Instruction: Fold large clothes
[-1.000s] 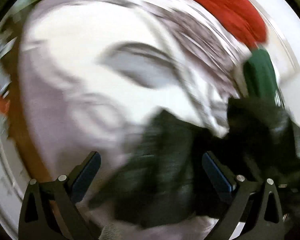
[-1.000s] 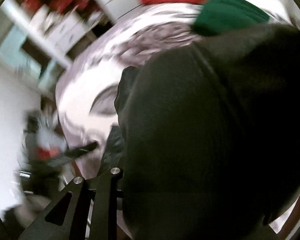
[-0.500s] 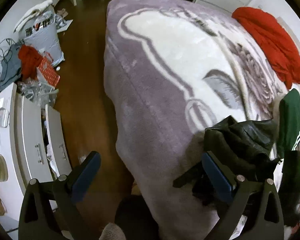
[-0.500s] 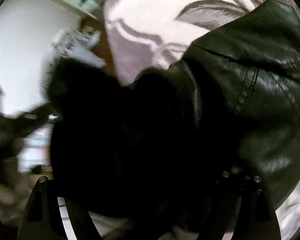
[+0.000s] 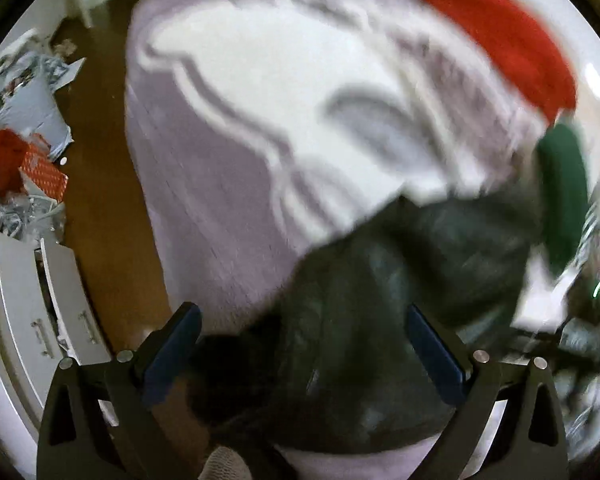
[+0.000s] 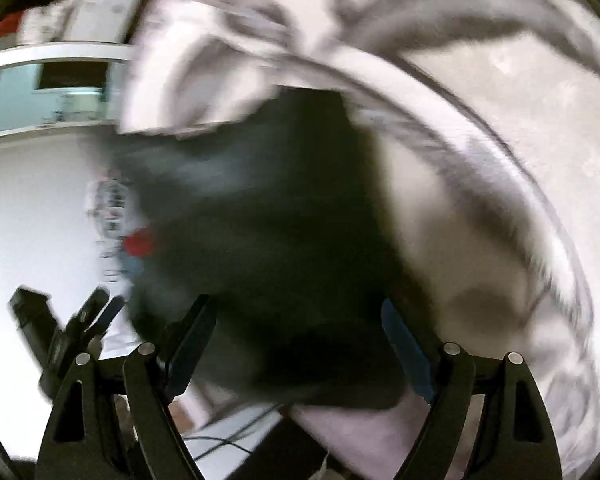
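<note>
Lying in a loose heap on the blanket (image 5: pixel 228 184): 1 black jacket (image 5: pixel 380 300), unfolded, bunched, no clean crease visible.

Left claw (image 5: pixel 300 344): jaws wide, pads clear of the cloth; jacket sits ahead of and between the fingers, spreading off to the right of them. No grip seen.

Right claw (image 6: pixel 296 340): jaws opening, nearly full width; dark jacket mass lies between and ahead of the fingers, pads not pressing on it. Picture is blurred, so whether cloth brushes a pad cannot be told.

Other items: 1 red garment (image 5: pixel 500 40), far ahead and to the right of the left claw; 1 green garment (image 5: pixel 564 196), just right of the jacket, apparently touching its edge.

Progress, as judged: early. Jacket is on the work surface and released, but neither spread flat nor folded. Left to do: flatten it, fold sleeves in, fold the body. The 2 other garments look unfolded too, though blur limits certainty.
</note>
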The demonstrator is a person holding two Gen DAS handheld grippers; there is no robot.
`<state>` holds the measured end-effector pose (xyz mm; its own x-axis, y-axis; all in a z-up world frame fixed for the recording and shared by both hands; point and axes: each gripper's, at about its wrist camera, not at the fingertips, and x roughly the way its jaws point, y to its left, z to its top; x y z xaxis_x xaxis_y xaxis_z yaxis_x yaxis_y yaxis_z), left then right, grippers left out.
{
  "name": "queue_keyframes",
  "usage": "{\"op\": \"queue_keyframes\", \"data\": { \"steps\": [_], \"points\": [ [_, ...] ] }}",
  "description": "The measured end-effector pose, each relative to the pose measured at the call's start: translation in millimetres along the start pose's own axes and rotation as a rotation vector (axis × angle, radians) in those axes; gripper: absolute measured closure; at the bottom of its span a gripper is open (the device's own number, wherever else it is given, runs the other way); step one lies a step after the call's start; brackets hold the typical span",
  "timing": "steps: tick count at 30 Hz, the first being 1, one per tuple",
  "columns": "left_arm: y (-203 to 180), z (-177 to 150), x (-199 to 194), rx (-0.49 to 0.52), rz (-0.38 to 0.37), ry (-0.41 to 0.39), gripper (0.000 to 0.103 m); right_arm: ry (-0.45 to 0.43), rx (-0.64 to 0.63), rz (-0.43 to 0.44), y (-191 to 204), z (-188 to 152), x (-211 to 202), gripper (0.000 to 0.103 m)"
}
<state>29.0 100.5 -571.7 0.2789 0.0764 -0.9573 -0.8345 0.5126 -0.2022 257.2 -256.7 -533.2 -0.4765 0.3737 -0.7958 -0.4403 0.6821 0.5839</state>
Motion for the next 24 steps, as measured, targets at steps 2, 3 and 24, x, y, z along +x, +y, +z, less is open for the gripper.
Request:
{"op": "queue_keyframes", "data": {
  "steps": [2, 3, 24],
  "points": [
    [1.8, -12.3, 41.0, 0.040, 0.065, 0.068, 0.000, 0.061, 0.012, 0.080, -13.0, 20.5, 14.2, 0.008],
    [10.2, -17.5, 56.4, 0.019, 0.054, 0.083, 0.000, 0.084, 0.011, 0.112, -12.5, 24.1, 20.7, 0.007],
    [-49.9, 0.2, -30.0, 0.090, -0.055, -0.084, 0.000, -0.350, 0.621, 0.433, -152.6, -121.2, -71.2, 0.023]
  ]
}}
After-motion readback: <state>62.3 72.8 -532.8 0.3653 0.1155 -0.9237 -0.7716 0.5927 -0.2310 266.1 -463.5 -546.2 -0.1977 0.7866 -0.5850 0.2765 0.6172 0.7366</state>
